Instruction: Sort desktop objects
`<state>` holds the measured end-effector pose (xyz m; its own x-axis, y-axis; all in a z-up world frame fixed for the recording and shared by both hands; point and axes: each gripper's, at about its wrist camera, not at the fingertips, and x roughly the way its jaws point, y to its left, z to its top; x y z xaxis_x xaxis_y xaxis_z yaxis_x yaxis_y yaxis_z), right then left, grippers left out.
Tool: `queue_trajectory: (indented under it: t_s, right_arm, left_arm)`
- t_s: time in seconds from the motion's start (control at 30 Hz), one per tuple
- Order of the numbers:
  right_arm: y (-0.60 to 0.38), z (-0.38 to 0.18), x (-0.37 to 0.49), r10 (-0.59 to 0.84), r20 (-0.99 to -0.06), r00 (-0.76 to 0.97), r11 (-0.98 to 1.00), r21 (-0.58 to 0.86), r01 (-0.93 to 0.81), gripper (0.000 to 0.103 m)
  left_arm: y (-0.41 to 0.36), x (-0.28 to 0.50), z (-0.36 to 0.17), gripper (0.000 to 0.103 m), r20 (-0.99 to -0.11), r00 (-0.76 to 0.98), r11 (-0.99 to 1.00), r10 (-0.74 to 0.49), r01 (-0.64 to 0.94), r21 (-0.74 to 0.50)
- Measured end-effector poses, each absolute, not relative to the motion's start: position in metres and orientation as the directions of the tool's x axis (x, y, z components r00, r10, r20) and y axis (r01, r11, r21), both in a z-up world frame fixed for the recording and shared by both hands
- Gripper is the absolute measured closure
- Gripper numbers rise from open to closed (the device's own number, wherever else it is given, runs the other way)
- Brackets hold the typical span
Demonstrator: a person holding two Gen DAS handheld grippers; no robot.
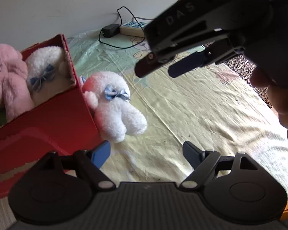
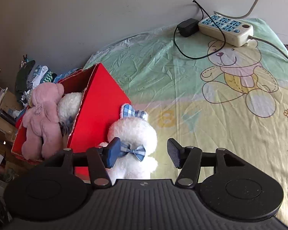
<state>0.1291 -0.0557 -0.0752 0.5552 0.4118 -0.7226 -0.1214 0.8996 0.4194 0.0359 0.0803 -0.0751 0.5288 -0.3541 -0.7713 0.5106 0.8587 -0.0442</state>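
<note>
A white plush rabbit (image 1: 115,107) with a blue checked bow lies on the sheet against the side of a red box (image 1: 53,126). Inside the box sit a pink plush (image 1: 7,80) and a second white plush (image 1: 42,65). My left gripper (image 1: 146,154) is open and empty, low over the sheet just right of the box. My right gripper (image 1: 158,71) hangs open above and to the right of the rabbit. In the right wrist view the rabbit (image 2: 132,134) shows between the right gripper's (image 2: 143,153) spread jaws, with the right pad (image 2: 173,153) clear of it. The red box (image 2: 98,111) is on the left.
A cream power strip (image 2: 226,28), a black adapter (image 2: 188,27) and its cable lie at the far edge by the wall. The sheet (image 2: 201,118) bears a printed bear. A pile of clothes (image 2: 34,76) lies beyond the box. A person's hand (image 1: 278,99) holds the right gripper.
</note>
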Motion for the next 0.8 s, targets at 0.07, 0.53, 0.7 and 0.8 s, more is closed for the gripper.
queue_trajectory:
  t_s: [0.07, 0.53, 0.7, 0.8]
  right_arm:
    - [-0.049, -0.087, 0.145, 0.433, -0.731, 0.527, 0.893, 0.427, -0.14, 0.044]
    - [-0.051, -0.115, 0.164, 0.56, -0.727, 0.397, 0.826, 0.527, -0.2, 0.046]
    - [-0.068, -0.104, 0.151, 0.505, -0.766, 0.398, 0.863, 0.455, -0.219, 0.045]
    - [-0.07, -0.107, 0.147, 0.483, -0.787, 0.384, 0.876, 0.423, -0.233, 0.039]
  left_arm:
    - [0.077, 0.037, -0.078, 0.02, -0.775, 0.532, 0.872, -0.34, 0.488, -0.047]
    - [0.059, 0.054, -0.092, 0.019, -0.799, 0.541, 0.909, -0.261, 0.417, -0.014]
    - [0.047, 0.056, -0.091, 0.02, -0.801, 0.508, 0.887, -0.316, 0.459, -0.059]
    - [0.032, 0.056, -0.094, 0.018, -0.803, 0.509, 0.873, -0.311, 0.486, -0.03]
